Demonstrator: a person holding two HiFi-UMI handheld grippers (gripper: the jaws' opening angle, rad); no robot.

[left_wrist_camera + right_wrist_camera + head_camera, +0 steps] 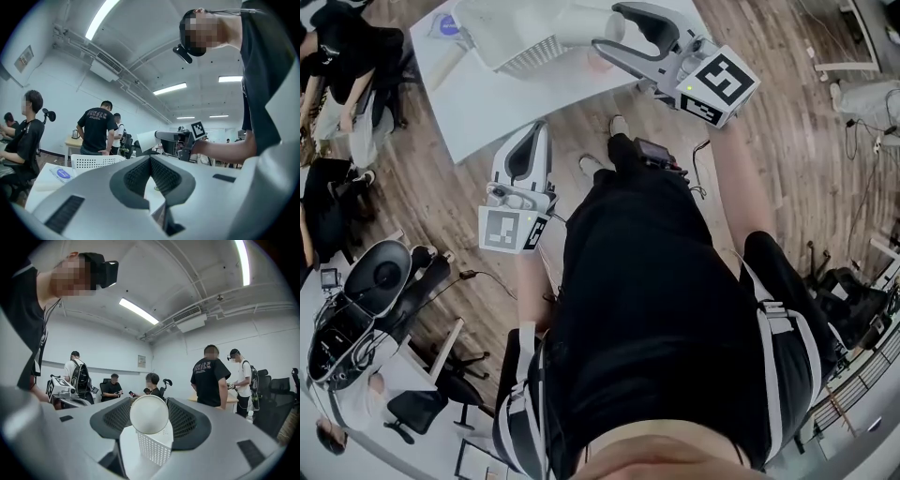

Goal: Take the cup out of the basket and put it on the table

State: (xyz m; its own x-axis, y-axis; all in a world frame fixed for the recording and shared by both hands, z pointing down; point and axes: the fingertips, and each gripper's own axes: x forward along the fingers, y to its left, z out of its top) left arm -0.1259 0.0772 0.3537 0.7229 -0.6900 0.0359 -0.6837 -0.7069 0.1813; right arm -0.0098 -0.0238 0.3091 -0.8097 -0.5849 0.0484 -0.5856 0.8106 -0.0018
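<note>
So right now my right tongs (149, 409) are pinched on the cup (149, 414). The pads sit on either side of it and its round white end faces back at me, so it's lying along the jaws rather than upright. It's hanging just by the white mesh basket (154, 448), over the white table (487, 112), and I honestly can't tell if it's fully clear of the rim. My left tongs (532, 133) are off to the side near the table edge, tips together, with nothing in them. As for the cup, it looks like a thin disposable one, so I'm guessing it weighs next to nothing and the walls are squishy. Squeeze too hard and it'll buckle or pop out, since that smooth surface is probably a bit slick too. I reckon the best hold is across the body near the base, where it's stiffest. It'll need turning upright before it goes down on a bare bit of table, or it could roll off.
</note>
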